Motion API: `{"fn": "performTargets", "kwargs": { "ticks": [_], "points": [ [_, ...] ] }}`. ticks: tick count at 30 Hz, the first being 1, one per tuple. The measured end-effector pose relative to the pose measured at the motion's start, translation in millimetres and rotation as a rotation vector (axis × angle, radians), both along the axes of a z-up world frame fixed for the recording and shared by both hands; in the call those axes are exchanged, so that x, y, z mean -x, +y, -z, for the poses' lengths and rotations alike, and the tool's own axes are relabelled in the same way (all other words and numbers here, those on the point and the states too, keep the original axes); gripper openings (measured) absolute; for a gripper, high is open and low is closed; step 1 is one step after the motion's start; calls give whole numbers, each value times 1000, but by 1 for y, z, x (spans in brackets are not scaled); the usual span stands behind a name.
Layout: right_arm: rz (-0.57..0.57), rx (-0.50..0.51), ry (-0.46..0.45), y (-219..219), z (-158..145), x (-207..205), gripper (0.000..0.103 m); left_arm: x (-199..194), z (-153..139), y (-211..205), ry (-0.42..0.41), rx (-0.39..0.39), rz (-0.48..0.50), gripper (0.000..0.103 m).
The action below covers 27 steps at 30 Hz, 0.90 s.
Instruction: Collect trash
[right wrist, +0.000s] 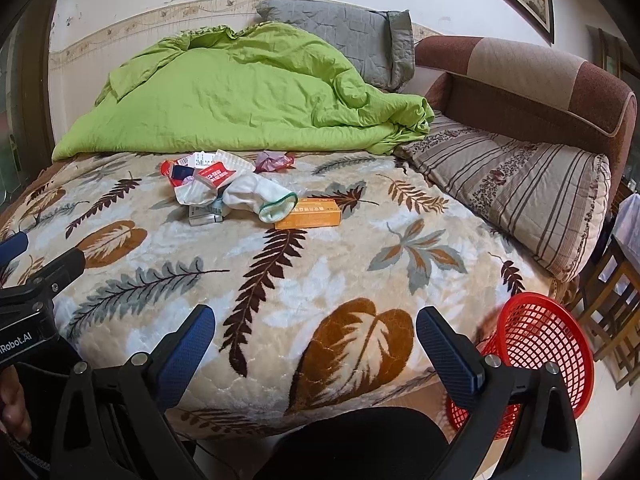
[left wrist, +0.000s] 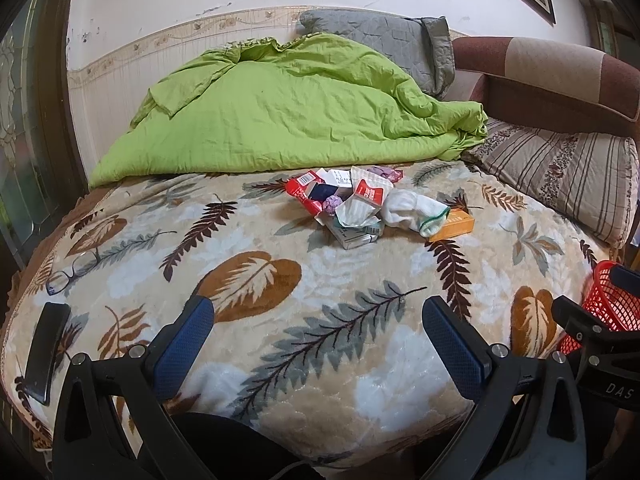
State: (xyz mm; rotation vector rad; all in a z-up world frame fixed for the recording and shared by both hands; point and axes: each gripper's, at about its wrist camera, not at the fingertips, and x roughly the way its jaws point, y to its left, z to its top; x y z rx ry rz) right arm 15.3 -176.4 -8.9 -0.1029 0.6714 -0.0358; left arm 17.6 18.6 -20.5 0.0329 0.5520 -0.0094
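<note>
A pile of trash [left wrist: 352, 204] [right wrist: 208, 188] lies mid-bed on a leaf-patterned blanket [left wrist: 280, 300] [right wrist: 320, 264]: red and white packets, crumpled wrappers, small boxes. A white sock [left wrist: 412, 210] [right wrist: 260, 198] lies over it, partly on an orange box [left wrist: 454, 226] [right wrist: 310, 214]. A purple wrapper [right wrist: 272, 160] sits behind. A red mesh basket [right wrist: 536, 352] [left wrist: 608, 304] stands at the bed's near right corner. My left gripper [left wrist: 318, 320] and right gripper [right wrist: 316, 328] both hang open and empty near the bed's front edge, well short of the pile.
A green quilt [left wrist: 288, 112] [right wrist: 240, 100] is heaped at the far end, with a grey pillow [left wrist: 384, 40] behind and a striped pillow [right wrist: 520, 184] on the right. Glasses [left wrist: 72, 272] and a black phone [left wrist: 46, 348] lie at the left. Wooden chairs [right wrist: 612, 300] stand right.
</note>
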Motion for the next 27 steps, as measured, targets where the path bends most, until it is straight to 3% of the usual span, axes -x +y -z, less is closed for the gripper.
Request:
{"fn": "performTargets", "kwargs": {
  "ticks": [14,18,27],
  "points": [
    [-2,-2,10,1,3,-1,102,-1,5,1,-24,9,7,103],
    [-3,-2,16,0,6,-2,102,-2,11,-1,-4,-22,5,103],
    [-2,14,44,0,11,-5,102,-4,12,0,46,14,0,103]
  ]
}}
